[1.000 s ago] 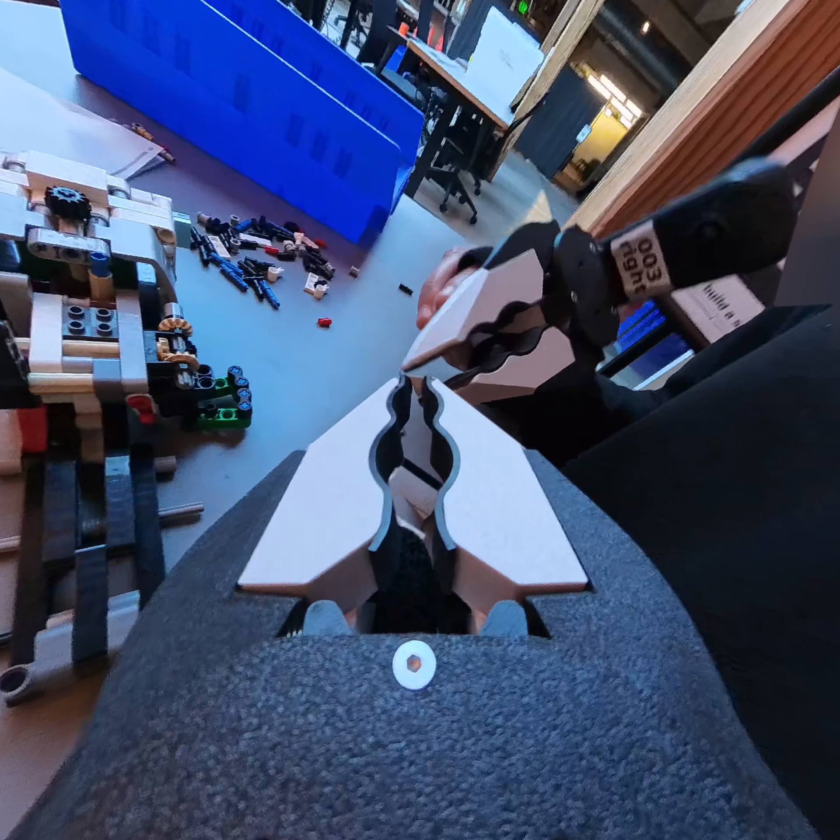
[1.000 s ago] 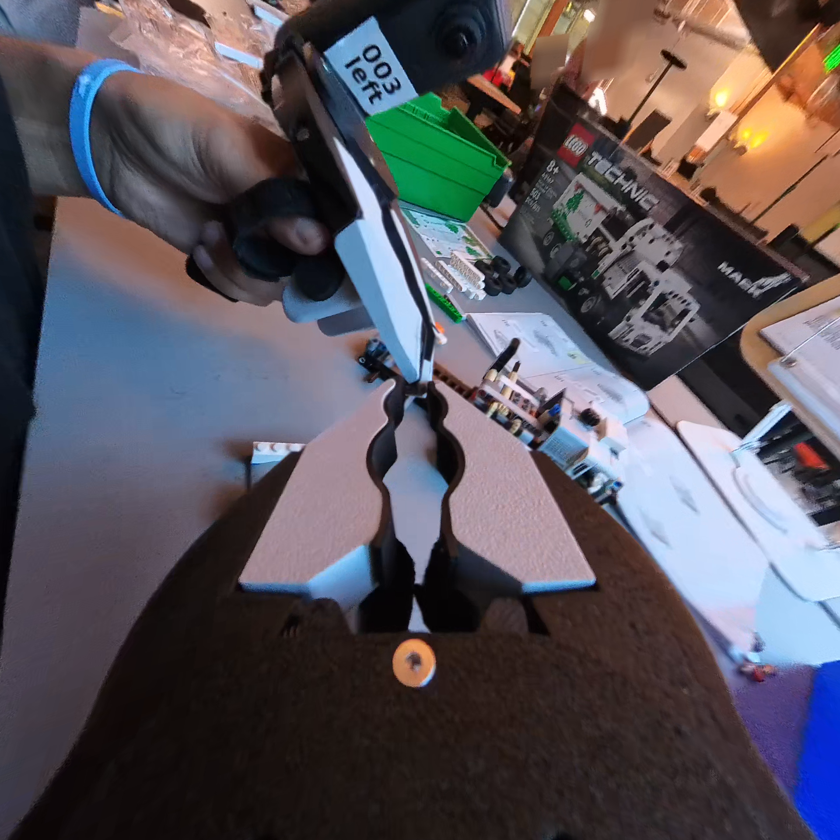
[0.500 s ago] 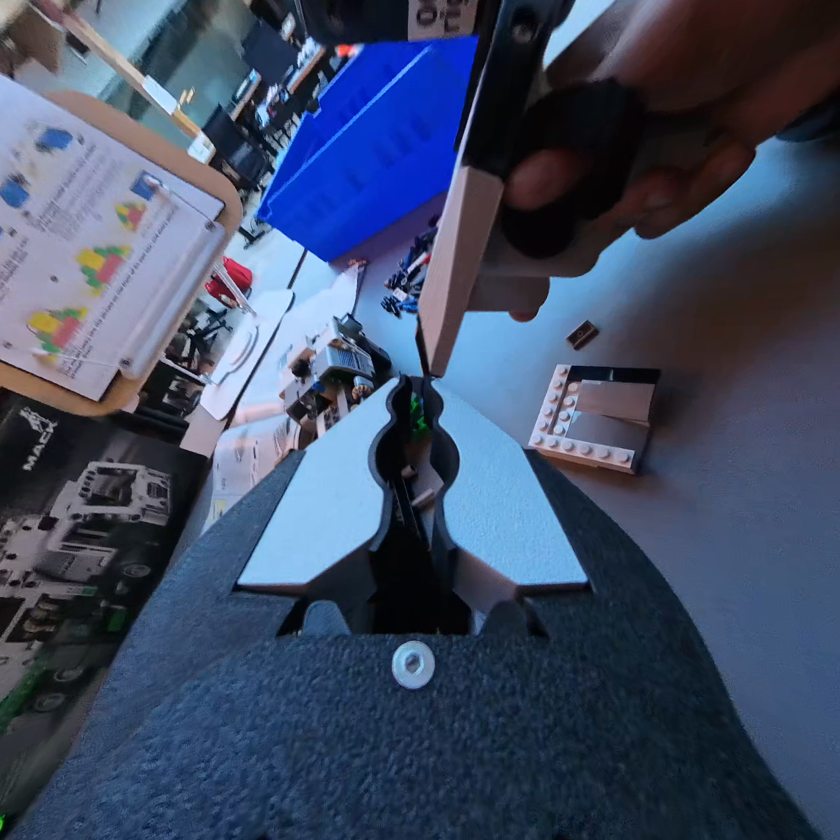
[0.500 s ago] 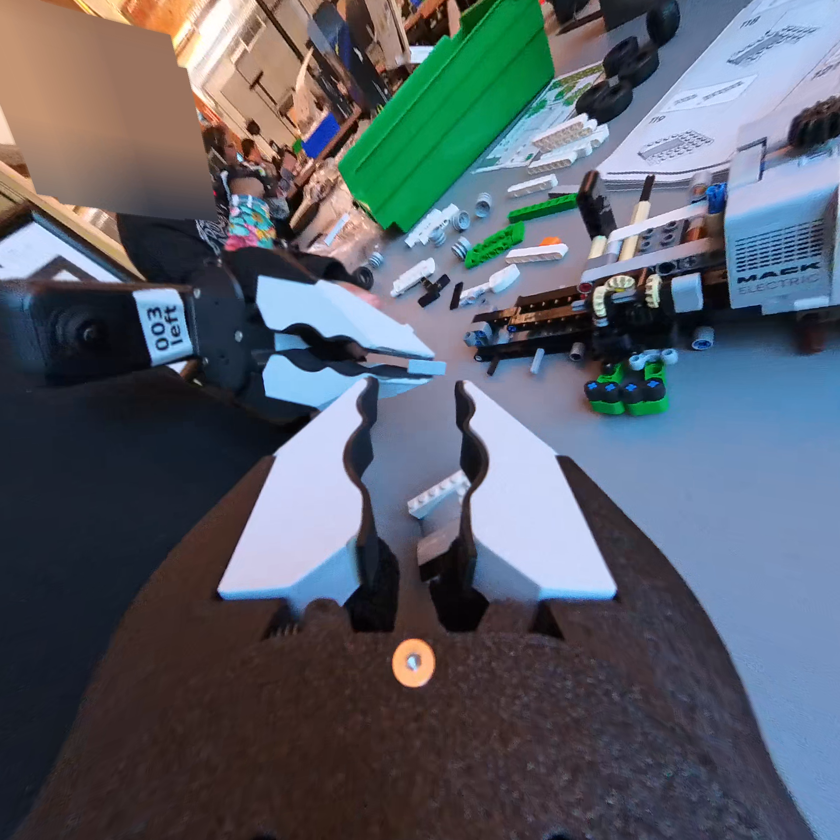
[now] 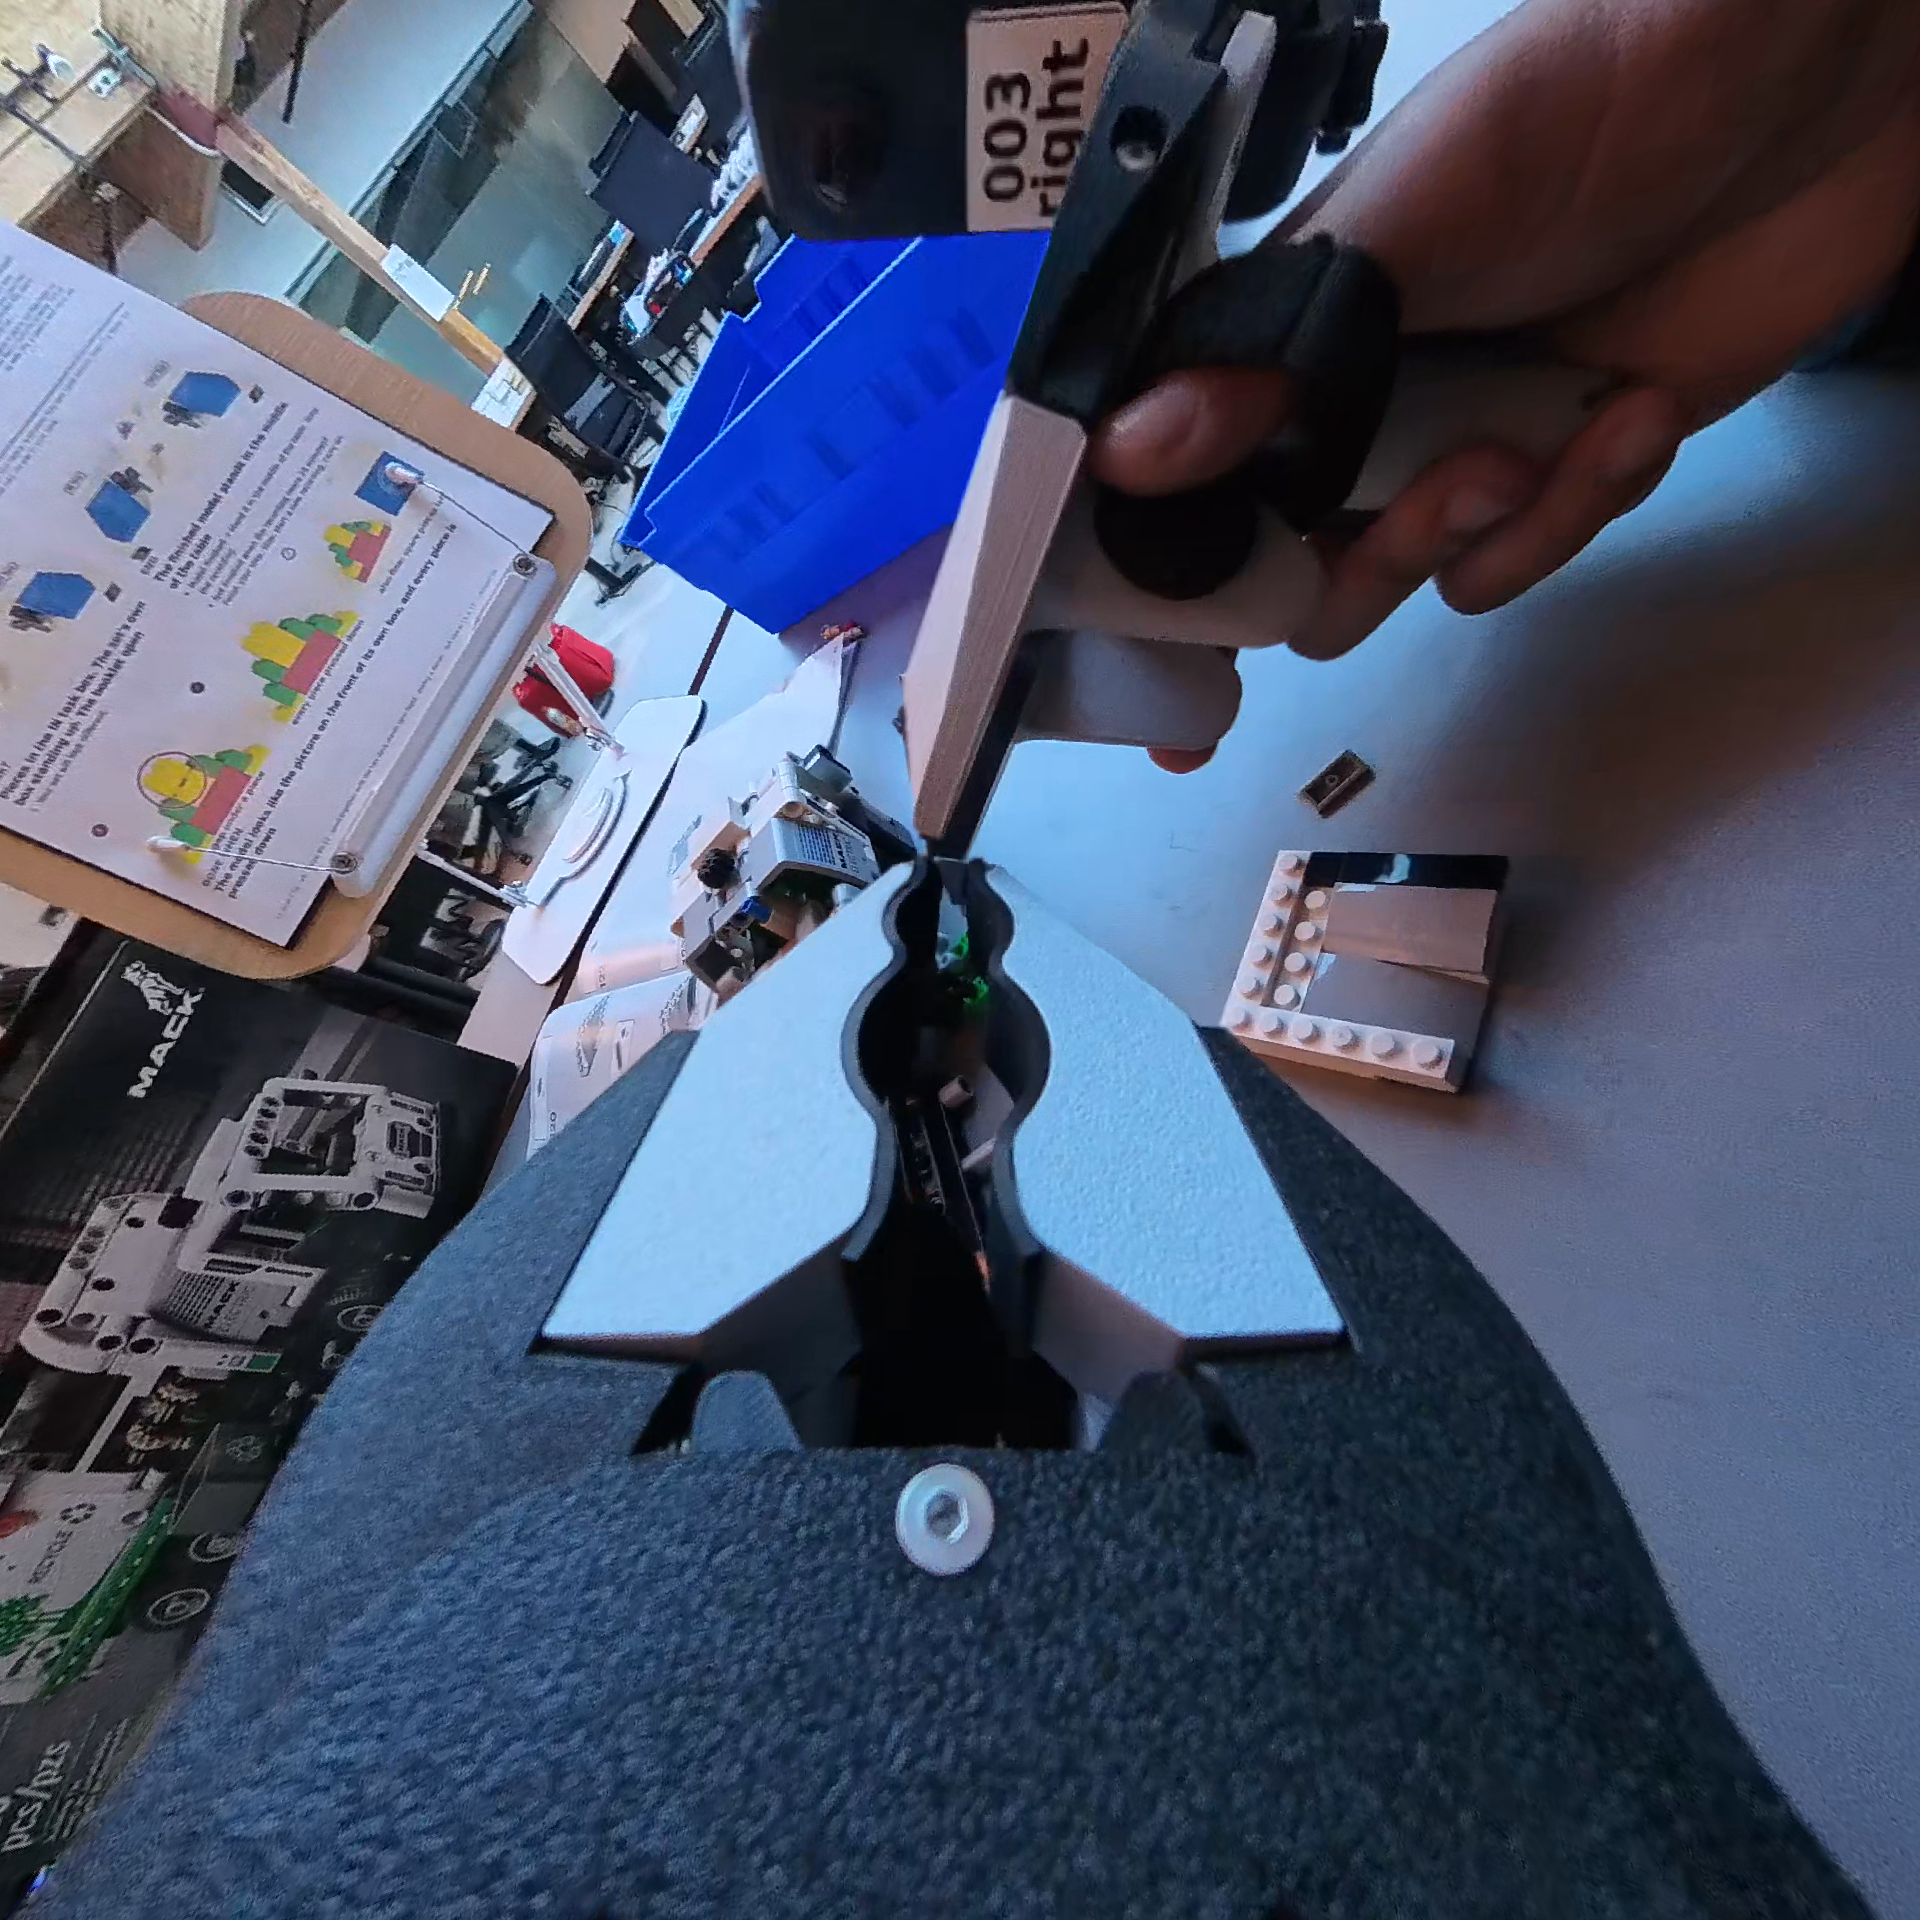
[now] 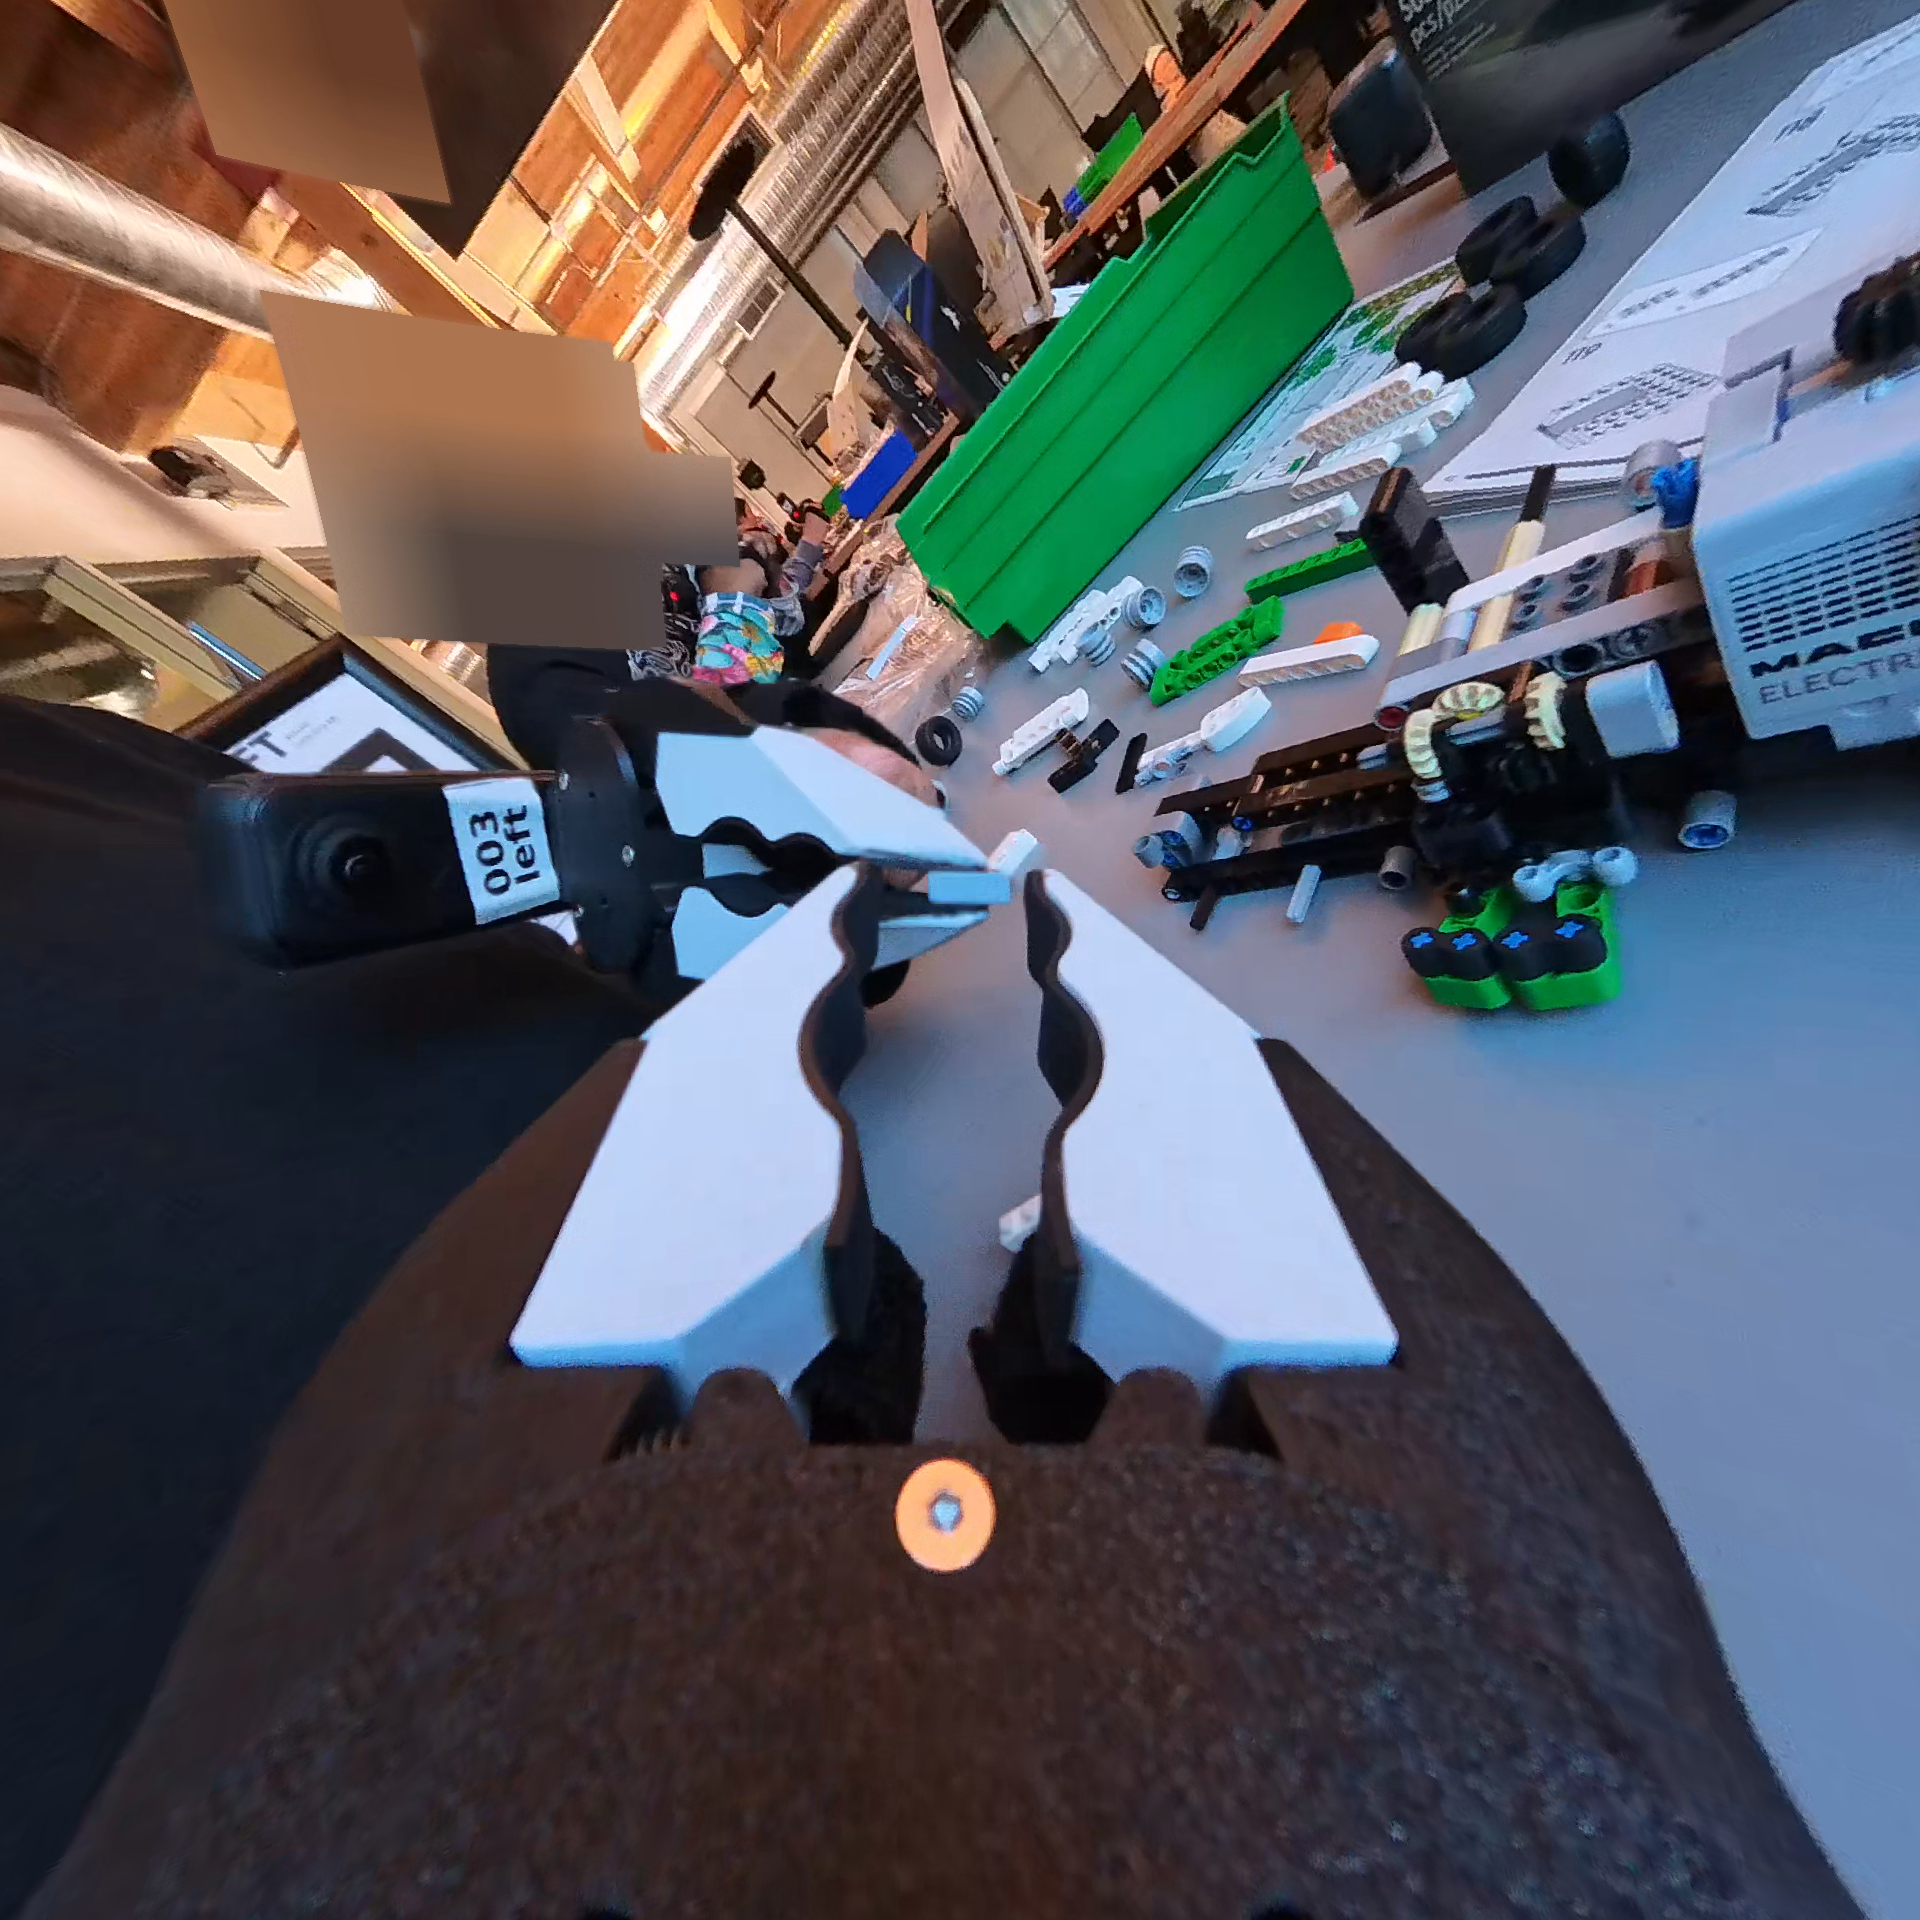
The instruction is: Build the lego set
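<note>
Our left gripper (image 6: 961,883) pinches a small white piece (image 6: 971,886), light, stiff and slippery; our right gripper (image 6: 940,883) stands apart, empty.

Open-plan workshop or maker space: exposed timber ceiling and metal duct (image 6: 125,260) above the jaws; rows of desks with office chairs (image 5: 582,384) beyond them; green bin (image 6: 1122,416) and blue bin (image 5: 831,436) ahead on a grey worktable (image 6: 1558,1195).
</note>
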A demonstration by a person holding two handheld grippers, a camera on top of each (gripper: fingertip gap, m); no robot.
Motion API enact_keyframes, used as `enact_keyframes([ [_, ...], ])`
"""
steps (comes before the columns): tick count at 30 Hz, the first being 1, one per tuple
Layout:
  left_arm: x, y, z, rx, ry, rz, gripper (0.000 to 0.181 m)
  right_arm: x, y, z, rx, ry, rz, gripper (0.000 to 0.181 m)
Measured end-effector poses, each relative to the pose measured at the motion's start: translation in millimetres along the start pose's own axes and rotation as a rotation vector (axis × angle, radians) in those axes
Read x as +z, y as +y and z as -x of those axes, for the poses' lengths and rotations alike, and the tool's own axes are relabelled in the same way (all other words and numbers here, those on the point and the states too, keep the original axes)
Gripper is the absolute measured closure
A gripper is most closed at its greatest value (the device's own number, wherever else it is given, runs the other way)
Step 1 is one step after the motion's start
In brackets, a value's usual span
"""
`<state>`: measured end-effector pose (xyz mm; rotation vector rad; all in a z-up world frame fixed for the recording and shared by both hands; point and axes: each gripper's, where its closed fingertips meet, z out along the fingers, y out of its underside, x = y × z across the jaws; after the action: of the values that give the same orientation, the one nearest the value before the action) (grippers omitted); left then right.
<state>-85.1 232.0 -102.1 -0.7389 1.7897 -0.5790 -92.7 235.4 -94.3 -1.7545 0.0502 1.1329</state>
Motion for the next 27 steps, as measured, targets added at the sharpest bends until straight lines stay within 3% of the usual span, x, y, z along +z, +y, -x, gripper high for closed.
enact_keyframes([
  [5,2,-4,-2,-0.027,0.001,-0.007,0.178,-1,0,1,-0.027,0.008,0.012,0.16],
  [11,-1,-13,-7,-0.187,0.106,-0.068,0.178,-6,2,6,-0.004,-0.06,0.029,0.167],
  [20,-6,-14,-10,-0.161,0.147,-0.091,0.165,-11,-1,15,0.087,-0.196,-0.004,0.167],
  [27,-33,-42,-14,-0.228,0.494,-0.256,0.159,-11,9,49,0.131,-0.457,0.154,0.167],
])
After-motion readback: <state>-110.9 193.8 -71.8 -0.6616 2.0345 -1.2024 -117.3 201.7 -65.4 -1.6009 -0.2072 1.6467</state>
